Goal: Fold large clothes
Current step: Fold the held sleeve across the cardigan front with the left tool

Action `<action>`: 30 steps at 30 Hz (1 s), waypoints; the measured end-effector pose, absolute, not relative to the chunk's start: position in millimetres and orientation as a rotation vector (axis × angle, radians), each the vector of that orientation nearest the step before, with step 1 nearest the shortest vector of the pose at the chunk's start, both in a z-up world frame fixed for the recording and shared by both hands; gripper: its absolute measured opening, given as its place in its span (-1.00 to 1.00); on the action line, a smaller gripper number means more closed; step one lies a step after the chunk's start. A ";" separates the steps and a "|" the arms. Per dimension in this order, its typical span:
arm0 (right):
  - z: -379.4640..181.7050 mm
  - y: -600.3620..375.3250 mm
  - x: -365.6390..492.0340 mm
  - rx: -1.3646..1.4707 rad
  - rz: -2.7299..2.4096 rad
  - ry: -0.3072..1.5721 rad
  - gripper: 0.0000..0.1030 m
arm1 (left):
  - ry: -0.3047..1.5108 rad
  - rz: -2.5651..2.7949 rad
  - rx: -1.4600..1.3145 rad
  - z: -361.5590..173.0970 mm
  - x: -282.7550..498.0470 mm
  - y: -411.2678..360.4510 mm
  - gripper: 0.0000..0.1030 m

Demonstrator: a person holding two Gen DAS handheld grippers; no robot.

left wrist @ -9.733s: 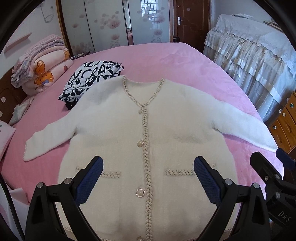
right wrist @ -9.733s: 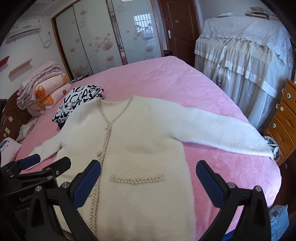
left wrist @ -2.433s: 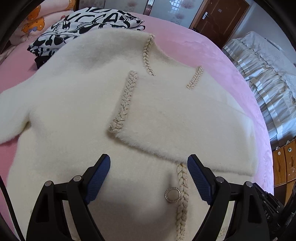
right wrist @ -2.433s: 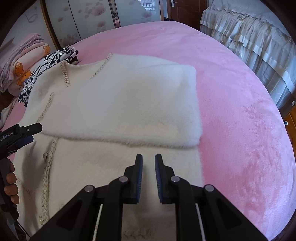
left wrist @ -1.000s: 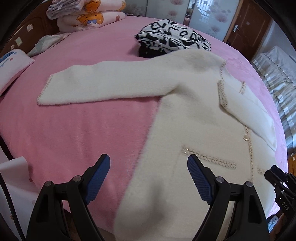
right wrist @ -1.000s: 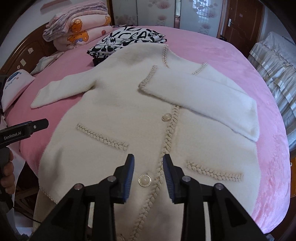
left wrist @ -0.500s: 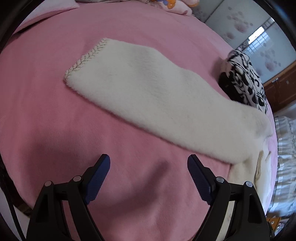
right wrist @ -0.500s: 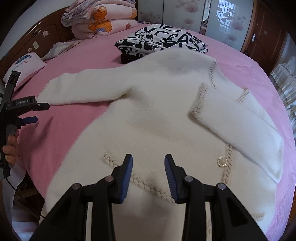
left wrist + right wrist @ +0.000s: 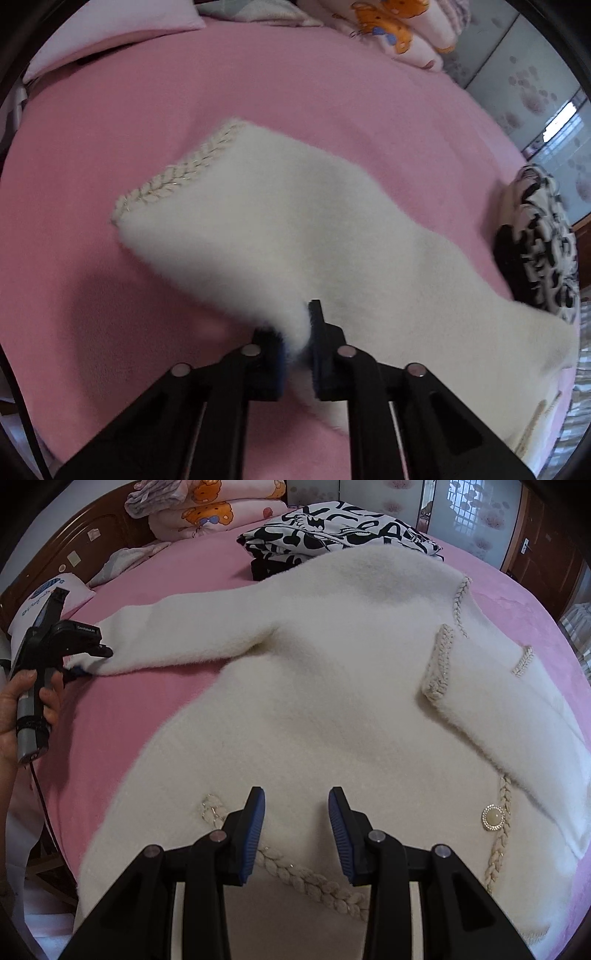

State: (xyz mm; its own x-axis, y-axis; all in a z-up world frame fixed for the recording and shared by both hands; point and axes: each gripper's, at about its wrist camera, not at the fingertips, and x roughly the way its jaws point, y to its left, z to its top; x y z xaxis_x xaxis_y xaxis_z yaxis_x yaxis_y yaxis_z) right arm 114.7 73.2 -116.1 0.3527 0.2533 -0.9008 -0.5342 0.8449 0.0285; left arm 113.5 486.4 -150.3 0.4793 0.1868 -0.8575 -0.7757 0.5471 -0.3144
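Note:
A fluffy cream cardigan (image 9: pixel 332 686) with braided trim lies face up on the pink bed (image 9: pixel 122 709). One sleeve (image 9: pixel 517 716) is folded across its chest. The other sleeve (image 9: pixel 280 236) stretches out flat over the bed, braided cuff (image 9: pixel 173 181) at its end. My left gripper (image 9: pixel 297 332) is shut on that sleeve's near edge, a short way in from the cuff; in the right wrist view the left gripper (image 9: pixel 79 664) sits at the sleeve end, held by a hand (image 9: pixel 22 701). My right gripper (image 9: pixel 297 827) hovers over the cardigan's lower front near a braided pocket trim (image 9: pixel 306 878), jaws partly apart, nothing between them.
A folded black-and-white garment (image 9: pixel 332 528) lies by the cardigan's shoulder. Stacked pink blankets (image 9: pixel 207 506) and a pillow (image 9: pixel 44 594) sit by the wooden headboard (image 9: pixel 74 554). A pearl button (image 9: pixel 493 818) shows on the cardigan's front placket. Bare pink bed surrounds the outstretched sleeve.
My left gripper came down onto the outstretched sleeve and closed on its near edge. The right gripper shifted a little over the cardigan's lower front, its jaws unchanged.

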 end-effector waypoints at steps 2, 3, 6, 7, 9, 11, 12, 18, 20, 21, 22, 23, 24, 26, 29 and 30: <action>-116.7 61.4 115.2 -0.272 0.512 1.103 -0.31 | 0.772 0.585 -0.738 -116.3 121.7 464.1 -0.86; -116.4 54.7 116.1 -0.257 0.507 1.103 -0.31 | 0.738 0.558 -0.690 -100.3 125.8 450.3 -0.86; -114.1 33.1 122.6 -0.203 0.481 1.097 -0.31 | 0.684 0.378 -0.569 -56.0 147.8 389.2 -0.86; -113.0 24.1 125.1 -0.181 0.467 1.095 -0.31 | 0.680 0.322 -0.522 -44.9 156.4 364.0 -0.86; -110.9 6.5 131.3 -0.138 0.438 1.093 -0.31 | 0.690 0.198 -0.422 -30.4 175.9 307.2 -0.86; -108.7 -13.1 137.1 -0.092 0.405 1.089 -0.31 | 0.726 0.064 -0.360 -31.6 191.6 252.4 -0.86; -107.7 -23.3 139.5 -0.070 0.388 1.086 -0.31 | 0.749 0.015 -0.340 -36.6 196.5 231.4 -0.86; -110.3 -75.3 148.0 0.012 0.302 1.087 -0.30 | 0.998 -0.107 -0.258 -111.5 219.8 124.5 -0.68; -113.1 -86.9 150.4 0.030 0.287 1.094 -0.30 | 1.042 -0.097 -0.226 -127.7 209.9 112.2 -0.31; -114.7 -91.9 151.1 0.036 0.283 1.097 -0.30 | 1.050 -0.092 -0.217 -133.7 204.8 108.7 -0.27; -116.4 -96.1 152.5 0.043 0.282 1.098 -0.30 | 1.050 -0.087 -0.201 -135.2 202.1 104.7 -0.12; -117.4 -98.6 153.4 0.049 0.282 1.099 -0.30 | 1.048 -0.087 -0.184 -134.1 196.3 100.3 0.13; -118.4 -100.4 154.1 0.055 0.284 1.099 -0.30 | 1.046 -0.088 -0.174 -132.3 194.3 98.5 0.28; -119.0 -102.9 155.9 0.073 0.294 1.098 -0.30 | 1.029 -0.098 -0.172 -126.9 186.1 98.8 0.51; -115.6 -99.8 159.5 0.102 0.327 1.088 -0.30 | 1.018 -0.130 -0.177 -117.4 167.4 101.5 0.52; -113.4 -96.6 160.6 0.107 0.343 1.085 -0.30 | 1.013 -0.127 -0.179 -114.0 159.9 105.2 0.52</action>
State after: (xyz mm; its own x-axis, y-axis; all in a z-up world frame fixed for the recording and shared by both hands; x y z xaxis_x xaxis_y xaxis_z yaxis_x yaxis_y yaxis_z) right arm 160.6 -96.6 -113.4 0.4203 0.3254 -0.8470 -0.2212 0.9421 0.2522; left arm 159.9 105.2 -114.0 0.5235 -0.1886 -0.8309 0.0228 0.9779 -0.2076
